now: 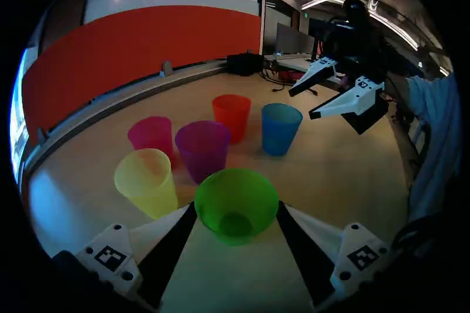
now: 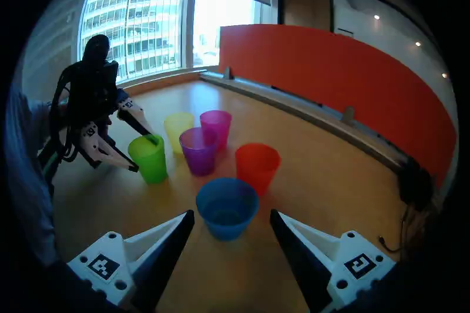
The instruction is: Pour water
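Wooden tabletop (image 1: pixel 341 172): my left gripper (image 1: pixel 235 206) straddles the upright translucent green plastic cup (image 1: pixel 236 195), perhaps pinching, I can't tell; my right gripper (image 2: pixel 232 213), spread open, faces the blue plastic cup (image 2: pixel 227 204) beyond the green one.

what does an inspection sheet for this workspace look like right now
surface: light wooden tabletop, no spills seen
job's things: green cup, yellow cup, pink cup, purple cup, orange cup, blue cup, all upright; water not discernible
clutter: black box at the far edge
grippers: left tongs flank the green cup, contact unclear; right tongs open, facing the blue cup
cables: black cables beside the box
surroundings: orange wall panel, large windows
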